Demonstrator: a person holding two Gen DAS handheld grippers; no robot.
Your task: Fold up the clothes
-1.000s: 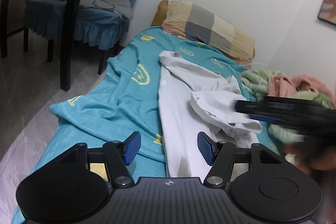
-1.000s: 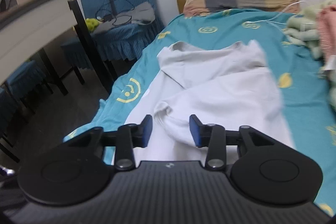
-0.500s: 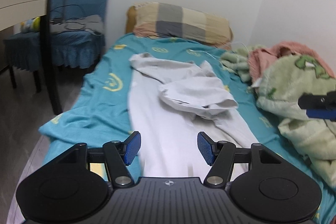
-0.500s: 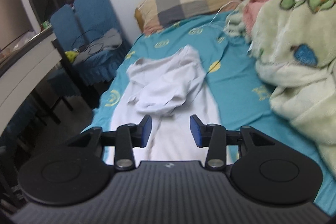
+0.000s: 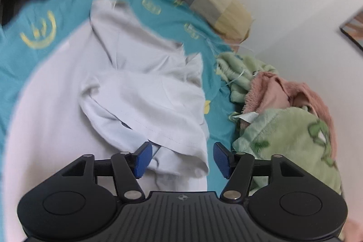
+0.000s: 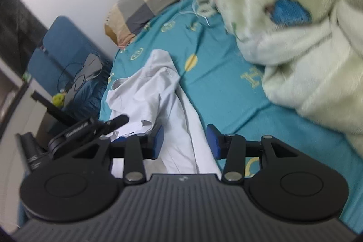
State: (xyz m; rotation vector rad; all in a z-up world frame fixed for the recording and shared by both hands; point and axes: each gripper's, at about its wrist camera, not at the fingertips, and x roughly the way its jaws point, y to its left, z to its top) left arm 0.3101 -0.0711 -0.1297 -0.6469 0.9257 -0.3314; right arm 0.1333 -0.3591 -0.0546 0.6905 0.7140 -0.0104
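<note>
Your left view shows the white shirt (image 5: pixel 140 92) from close, lying crumpled on the teal sheet (image 5: pixel 68 8) of the bed, with one hemmed flap turned over its middle. Only this view shows the pink fleece (image 5: pixel 288 92) beside the green blanket (image 5: pixel 295 135) at the right. Your right view shows what the left one does not: the blue chair (image 6: pixel 59 47) with a cable and a grey cloth on its seat, and your left claw (image 6: pixel 122 120) coming in from the left, its tip over the shirt's edge. Both views show the checked pillow (image 6: pixel 147 1) at the wall.

Your left claw (image 5: pixel 181 160) is tilted and points down at the shirt's lower flap; its jaws stand wide apart and hold nothing. Your right claw (image 6: pixel 185 142) hovers above the shirt's right side, also wide apart and empty.

The sheet carries yellow marks, one like a letter "H". The small white print on the left claw's body is too blurred to read.
</note>
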